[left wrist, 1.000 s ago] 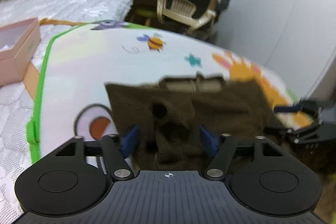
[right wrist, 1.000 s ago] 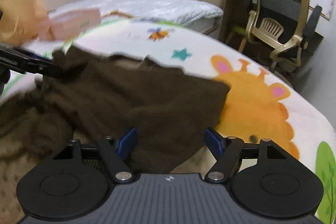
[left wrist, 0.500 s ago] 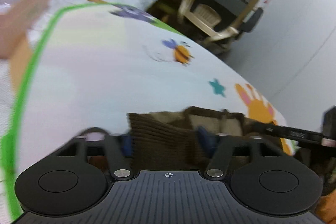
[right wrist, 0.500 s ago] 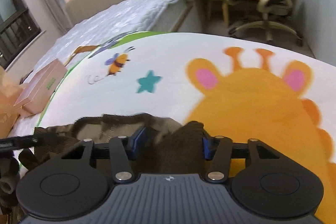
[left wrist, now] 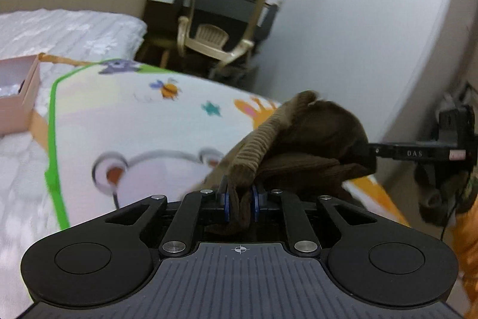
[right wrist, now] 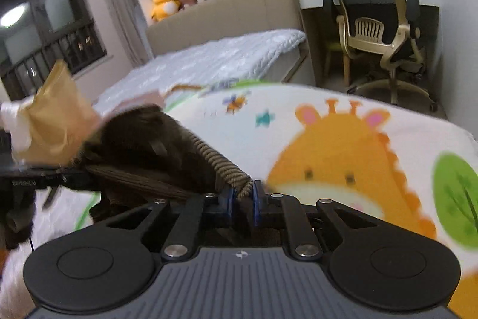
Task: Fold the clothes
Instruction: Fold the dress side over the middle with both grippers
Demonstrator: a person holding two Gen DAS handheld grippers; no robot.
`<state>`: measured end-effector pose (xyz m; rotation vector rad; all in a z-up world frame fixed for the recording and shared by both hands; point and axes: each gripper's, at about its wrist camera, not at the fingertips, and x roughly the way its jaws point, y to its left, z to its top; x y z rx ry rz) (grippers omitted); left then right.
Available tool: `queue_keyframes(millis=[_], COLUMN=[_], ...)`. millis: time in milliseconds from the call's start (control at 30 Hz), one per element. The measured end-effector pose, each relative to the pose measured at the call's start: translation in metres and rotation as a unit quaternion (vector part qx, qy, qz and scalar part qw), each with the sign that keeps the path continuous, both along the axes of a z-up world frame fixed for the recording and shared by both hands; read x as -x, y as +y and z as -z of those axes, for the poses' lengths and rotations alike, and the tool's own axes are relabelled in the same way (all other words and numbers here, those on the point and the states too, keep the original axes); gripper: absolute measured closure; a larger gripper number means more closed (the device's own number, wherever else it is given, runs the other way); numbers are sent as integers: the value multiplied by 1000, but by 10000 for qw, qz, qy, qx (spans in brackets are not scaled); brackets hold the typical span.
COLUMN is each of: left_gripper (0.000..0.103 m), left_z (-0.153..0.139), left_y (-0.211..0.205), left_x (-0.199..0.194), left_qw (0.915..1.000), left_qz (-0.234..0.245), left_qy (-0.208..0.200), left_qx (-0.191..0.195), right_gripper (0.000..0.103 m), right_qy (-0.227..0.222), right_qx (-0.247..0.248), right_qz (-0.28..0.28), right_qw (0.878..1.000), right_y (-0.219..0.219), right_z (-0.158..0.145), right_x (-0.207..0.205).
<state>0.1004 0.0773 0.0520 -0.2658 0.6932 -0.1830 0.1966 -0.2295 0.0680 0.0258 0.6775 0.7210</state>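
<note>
A: What do my two tools hold?

B: My left gripper [left wrist: 240,201] has its blue pads [left wrist: 226,204] pressed together on the ribbed hem of the brown knit garment [left wrist: 304,139]. My right gripper [right wrist: 242,199] is likewise pinched onto a ribbed edge of the same garment [right wrist: 149,145]. Neither pair of fingers stands apart; cloth fills the narrow gap in both.

A: Where does the garment lie?

B: It is raised above the cartoon-print blanket [left wrist: 149,127], bunched between my two tools. In the left wrist view the ribbed band runs up and to the right from the pads, and the bulk of the knit hangs beyond it, where the other gripper [left wrist: 418,153] reaches in from the right. In the right wrist view the ribbed band runs up and to the left from the pads, toward the other gripper [right wrist: 44,178] at the left edge.

A: What surrounds it?

B: The blanket shows a bee, a star, a giraffe [right wrist: 334,157] and a bear outline. A pink box [left wrist: 18,97] sits at the blanket's far left. Behind stand a bed with a white quilt [right wrist: 227,59], an office chair [right wrist: 379,29] with a beige frame, and a yellow plush toy [right wrist: 162,3] on the headboard ledge. A crumpled tan paper bag [right wrist: 56,121] appears at the left of the right wrist view.
</note>
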Motion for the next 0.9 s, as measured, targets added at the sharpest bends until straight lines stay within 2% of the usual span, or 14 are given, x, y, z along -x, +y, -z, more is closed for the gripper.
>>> queue_keyframes(millis=[100,167,200,233,267,300,333,467,567,700,733,767,833,900], left_gripper=[77,70,60,48,42,34,29,17,16,19,24,31,55,67], left_z=[-7,6,11,14,16,16,14,8,22,41,46,50,56,59], left_y=[-18,-25,-25,-25,-21,-15,-8,23,24,25,25,24,21,21], left_x=[40,55,62,70,76,80,82,71,46,12,4,-4,-19,-36], left_qw=[9994,9988,9982,9976,9971,9972,9973,9923,9889,9830,9812,9804,9821,9838], left_qz=[270,408,488,573,637,632,586,146,46,-89,-122,-134,-93,-62], left_qy=[-58,188,288,371,407,393,352,235,432,694,760,803,813,782], left_qx=[-199,-218,-191,-138,-44,92,270,1210,1420,1699,1768,1795,1697,1614], right_gripper=[91,88,83,72,63,45,34,30,30,33,46,52,66,72], right_qy=[-92,30,73,112,150,80,-11,-244,188,780,887,932,831,772], right_qx=[460,684,720,745,769,683,576,-134,-574,-466,-436,-441,-450,-487], right_qz=[19,41,-42,-139,-235,-346,-459,-340,32,220,152,79,47,86], right_qw=[9989,9976,9974,9971,9966,9970,9973,9990,9982,9956,9950,9946,9955,9958], right_y=[-8,-15,-20,-26,-32,-38,-45,-55,-45,-17,-8,-1,11,21], right_z=[24,38,41,43,46,42,37,10,15,51,61,65,66,65], right_x=[33,47,52,57,62,66,70,59,20,-27,-35,-40,-46,-55])
